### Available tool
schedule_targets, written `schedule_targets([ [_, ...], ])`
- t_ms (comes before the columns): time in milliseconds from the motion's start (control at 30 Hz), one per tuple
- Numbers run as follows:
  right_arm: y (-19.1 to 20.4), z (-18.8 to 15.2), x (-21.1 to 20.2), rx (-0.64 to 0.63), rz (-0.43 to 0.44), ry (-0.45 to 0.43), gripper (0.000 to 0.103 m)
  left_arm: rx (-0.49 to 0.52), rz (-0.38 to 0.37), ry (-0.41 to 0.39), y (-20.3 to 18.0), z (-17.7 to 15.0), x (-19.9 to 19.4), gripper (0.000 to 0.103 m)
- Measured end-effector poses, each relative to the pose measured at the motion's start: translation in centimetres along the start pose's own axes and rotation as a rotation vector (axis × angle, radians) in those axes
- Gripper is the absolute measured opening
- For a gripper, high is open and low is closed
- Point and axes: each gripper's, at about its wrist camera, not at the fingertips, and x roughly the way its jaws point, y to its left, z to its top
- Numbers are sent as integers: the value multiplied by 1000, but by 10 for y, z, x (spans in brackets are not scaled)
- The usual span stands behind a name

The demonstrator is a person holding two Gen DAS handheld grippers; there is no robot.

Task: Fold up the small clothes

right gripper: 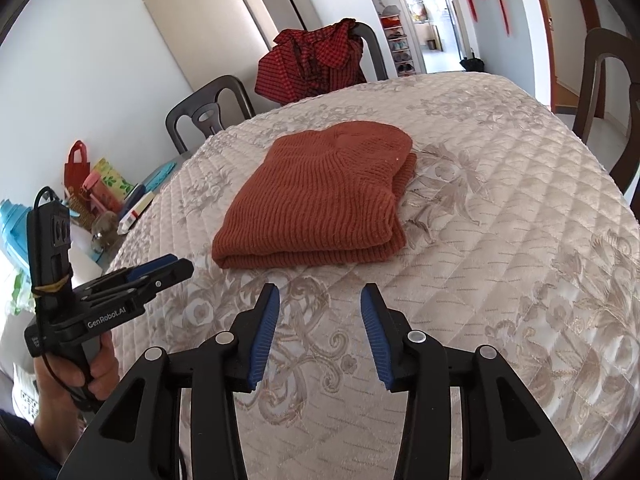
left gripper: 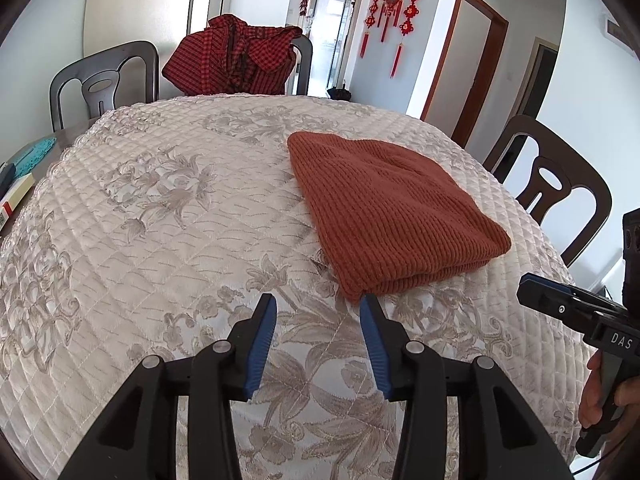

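Nearest to us, our left gripper hangs over the table with its blue-padded fingers apart and empty, the right pad just short of the near corner of the sweater. Our right gripper also has its fingers spread with nothing between them, a little back from the garment. Under both lies a cream quilted tablecloth with a pale floral pattern, covering most of the table. The rust-orange knitted sweater rests on it, folded into a flat rectangle with its layered fold edge toward us. At the table's left edge we see bags, a box and bottles. Beyond the far edge stand dark wooden chairs, one draped with a red checked garment. Further off are white walls, red knot ornaments and an open doorway.
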Motion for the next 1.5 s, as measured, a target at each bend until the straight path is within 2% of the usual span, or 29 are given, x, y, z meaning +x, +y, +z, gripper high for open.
schedule_targets([
  [500, -14, 26, 7, 44, -7, -25, 44, -6, -31, -29, 3, 27, 13, 52],
  [700, -27, 44, 21, 88, 8, -21, 44, -25, -97, -37, 5, 49, 28, 53],
  [900, -38, 61, 38, 122, 14, -9, 44, -93, -184, 8, 10, 64, 54, 53],
  [1033, -50, 67, 55, 167, 35, 22, 44, -131, -214, 38, 13, 67, 73, 54],
  [1167, -61, 66, 71, 219, 84, 71, 46, -163, -250, 53, 18, 65, 83, 58],
  [1300, -67, 67, 76, 234, 143, 68, 46, -201, -293, 63, 23, 61, 86, 58],
  [1500, -71, 69, 81, 241, 209, 84, 46, -204, -325, 68, 22, 60, 90, 59],
])
